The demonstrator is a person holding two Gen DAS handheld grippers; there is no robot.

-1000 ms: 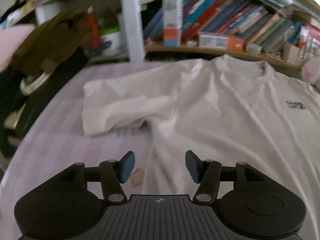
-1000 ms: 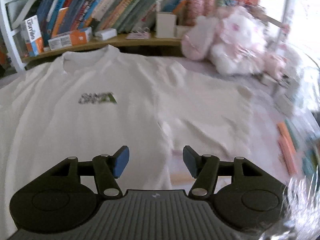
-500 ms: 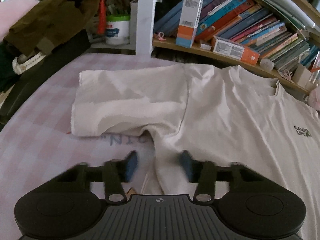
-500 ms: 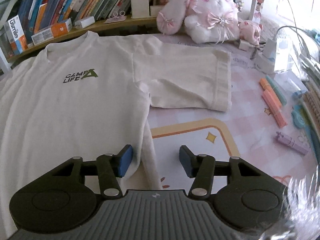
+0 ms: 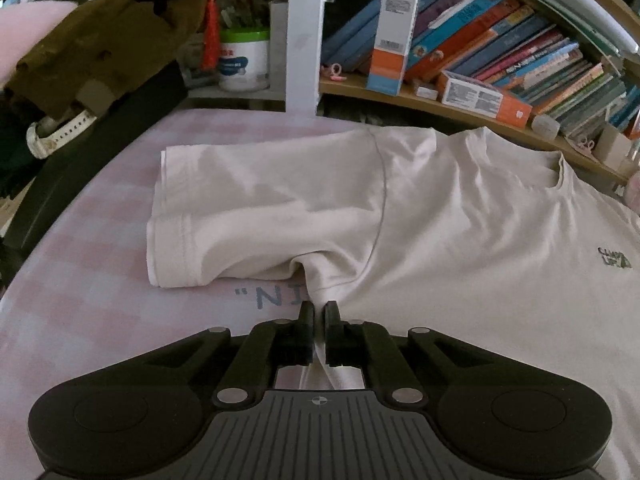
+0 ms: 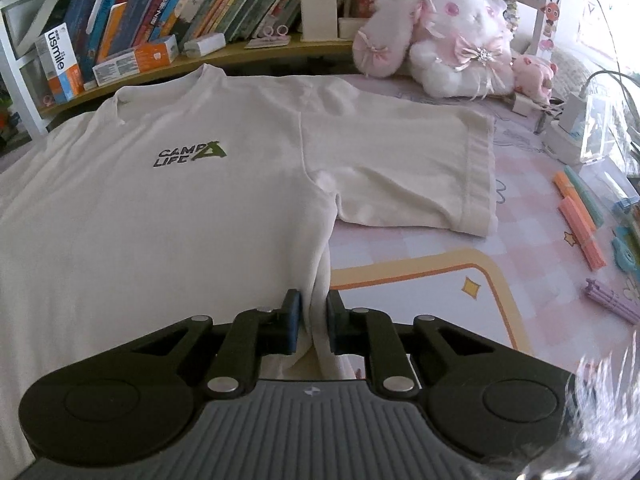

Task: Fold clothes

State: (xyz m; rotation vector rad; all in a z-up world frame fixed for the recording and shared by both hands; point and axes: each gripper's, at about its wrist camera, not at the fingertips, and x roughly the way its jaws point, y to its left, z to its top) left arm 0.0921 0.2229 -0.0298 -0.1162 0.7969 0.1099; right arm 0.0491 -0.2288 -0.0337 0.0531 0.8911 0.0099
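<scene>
1. Left wrist view: your left gripper (image 5: 319, 312) is pinched nearly closed on the side edge of the shirt (image 5: 460, 240), just below the armpit; a thin strip of cloth runs between the fingers; the sleeve (image 5: 256, 216) lies flat on the pink checked mat (image 5: 80, 272), pointing away from the body; books (image 5: 500, 52) line the shelf beyond the collar.
2. Right wrist view: your right gripper (image 6: 313, 312) is clamped on the other side edge of the shirt (image 6: 160, 232), cloth bunched between the fingers; the shirt lies front up, logo (image 6: 190, 153) showing; a plush toy (image 6: 452, 36) sits beyond the sleeve (image 6: 400, 168); pens (image 6: 580, 220) lie on the mat (image 6: 440, 248) to the right.
</scene>
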